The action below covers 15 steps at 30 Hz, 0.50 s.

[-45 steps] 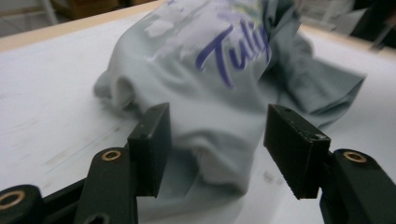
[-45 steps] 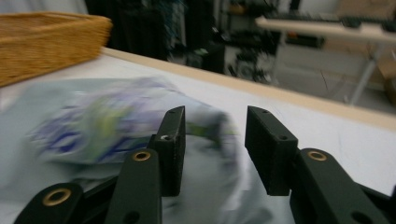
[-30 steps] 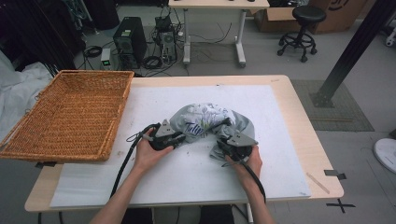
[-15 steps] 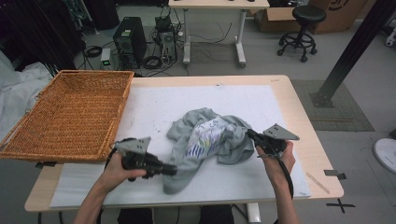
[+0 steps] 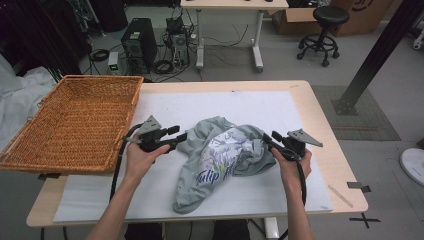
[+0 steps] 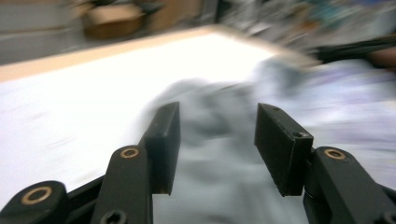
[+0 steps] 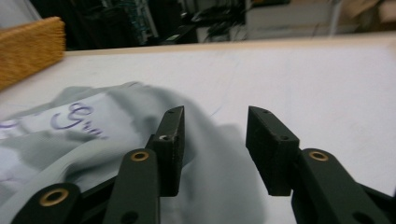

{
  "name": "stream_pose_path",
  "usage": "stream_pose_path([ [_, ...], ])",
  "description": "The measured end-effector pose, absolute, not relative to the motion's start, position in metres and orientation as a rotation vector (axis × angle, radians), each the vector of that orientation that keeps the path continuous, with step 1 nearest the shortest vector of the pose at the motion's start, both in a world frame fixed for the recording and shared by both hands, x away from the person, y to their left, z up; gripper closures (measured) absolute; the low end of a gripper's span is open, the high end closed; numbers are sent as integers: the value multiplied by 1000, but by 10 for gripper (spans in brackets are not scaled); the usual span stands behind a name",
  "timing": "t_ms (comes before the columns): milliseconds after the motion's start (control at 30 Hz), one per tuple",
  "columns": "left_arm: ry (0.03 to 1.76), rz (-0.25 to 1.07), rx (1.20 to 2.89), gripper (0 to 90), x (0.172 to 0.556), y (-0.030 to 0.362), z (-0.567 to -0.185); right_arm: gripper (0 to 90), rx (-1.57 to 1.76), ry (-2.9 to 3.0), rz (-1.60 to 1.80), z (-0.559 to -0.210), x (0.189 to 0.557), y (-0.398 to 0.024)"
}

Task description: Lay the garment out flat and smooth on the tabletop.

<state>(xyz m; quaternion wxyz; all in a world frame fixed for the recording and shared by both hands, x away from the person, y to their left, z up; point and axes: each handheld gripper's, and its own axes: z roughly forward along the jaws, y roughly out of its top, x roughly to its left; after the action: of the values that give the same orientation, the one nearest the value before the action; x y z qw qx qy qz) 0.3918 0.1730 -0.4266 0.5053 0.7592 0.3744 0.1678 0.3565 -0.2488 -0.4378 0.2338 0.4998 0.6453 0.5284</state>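
a grey t-shirt (image 5: 220,160) lies crumpled on the white mat (image 5: 300,120) near the middle of the table (image 5: 330,125), printed side partly up, purple lettering showing, one end trailing toward the person's edge. the left gripper (image 5: 181,138) sits at the shirt's left edge, pointing right at the cloth; its jaws have just been opening and stand apart. in the left gripper view (image 6: 217,144) the picture is blurred, the grey cloth lies under and beyond the gap, the pads do not press on it, so it is released. the right gripper (image 5: 266,139) is at the shirt's right edge, pointing left; its jaws have just been opening too. in the right gripper view (image 7: 215,149) the jaws stand apart over the shirt's edge and the bare mat, nothing pinched between them. whether either tip touches the cloth cannot be told from the high view. the person's left hand (image 5: 142,156) and right hand (image 5: 292,162) hold the gripper bodies, forearms in from the near edge, a black cable (image 5: 117,165) trailing down from the left gripper. a wicker basket (image 5: 75,120) sits on the table's left end, overhanging it, well apart from the shirt. beyond the table are a computer tower (image 5: 136,44), a second desk (image 5: 230,5) and a black stool (image 5: 322,25).
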Motion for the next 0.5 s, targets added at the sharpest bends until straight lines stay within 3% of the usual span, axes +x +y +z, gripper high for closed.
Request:
stream_pose_path([
  [133,990,358,1942,550,408,155,-456,506,1336,1907,1486,-455,342,-230],
  [200,985,349,1961,620,408,151,-460,607,1273,1985,1445,-461,339,-222],
  [233,961,405,1970,709,407,148,-461,670,1241,2013,1425,-463,338,-218],
  [300,977,356,1965,836,408,149,-459,769,1206,2031,1388,-463,337,-214],
  [367,1019,517,2014,849,406,158,-454,799,1205,2046,1384,-459,338,-216],
  [500,1137,665,1955,853,401,181,-449,812,1170,2037,1287,-448,339,-227],
])
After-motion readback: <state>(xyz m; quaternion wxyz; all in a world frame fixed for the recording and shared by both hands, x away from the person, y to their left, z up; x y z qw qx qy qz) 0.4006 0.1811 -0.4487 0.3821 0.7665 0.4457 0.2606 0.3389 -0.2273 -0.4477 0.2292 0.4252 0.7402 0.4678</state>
